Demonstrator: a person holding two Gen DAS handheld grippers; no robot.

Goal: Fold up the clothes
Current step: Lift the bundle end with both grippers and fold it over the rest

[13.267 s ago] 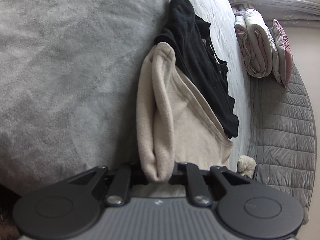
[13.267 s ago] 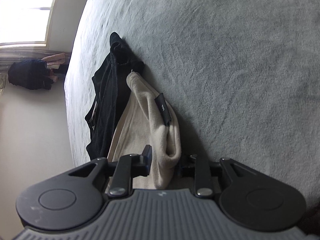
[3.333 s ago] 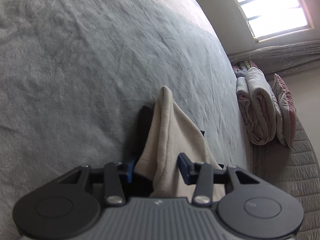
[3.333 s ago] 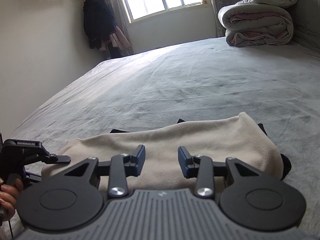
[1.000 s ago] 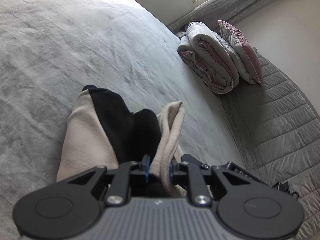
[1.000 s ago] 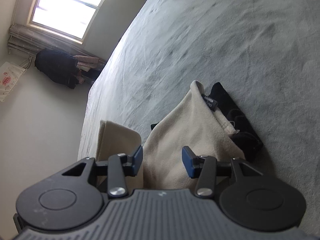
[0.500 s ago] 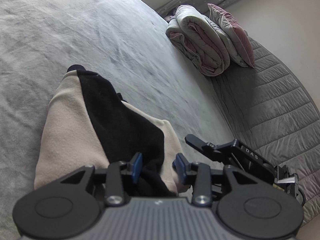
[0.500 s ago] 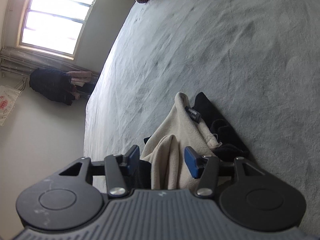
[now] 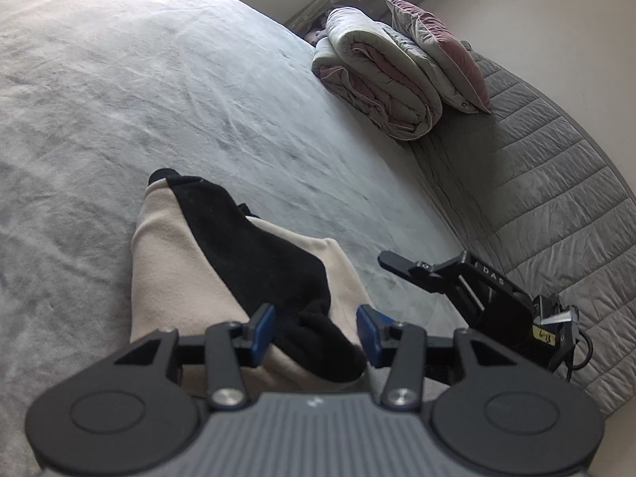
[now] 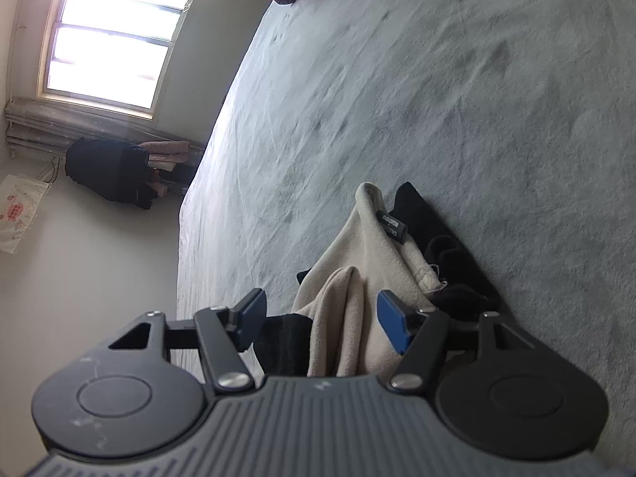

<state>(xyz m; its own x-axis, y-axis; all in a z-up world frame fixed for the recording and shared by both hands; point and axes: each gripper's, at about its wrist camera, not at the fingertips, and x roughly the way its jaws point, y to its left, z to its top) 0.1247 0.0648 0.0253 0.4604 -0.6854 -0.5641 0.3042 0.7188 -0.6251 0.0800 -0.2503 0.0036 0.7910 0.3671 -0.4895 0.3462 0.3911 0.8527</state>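
Observation:
A folded beige fleece garment with a black piece across it lies on the grey bed cover. My left gripper is open, its blue pads on either side of the near end of the bundle. In the right wrist view the same beige garment with a black label and the black cloth sits in front of my right gripper, which is open wide around a beige fold. The right gripper also shows at the right of the left wrist view.
The grey bed cover spreads wide around the bundle. A rolled quilt and a pink pillow lie at the head by the quilted headboard. Beyond the bed are a window and hanging dark clothes.
My left gripper let go of the cloth it held a second ago and has opened wider. The beige fold has dropped flat onto the bundle. The right gripper's jaws spread further.

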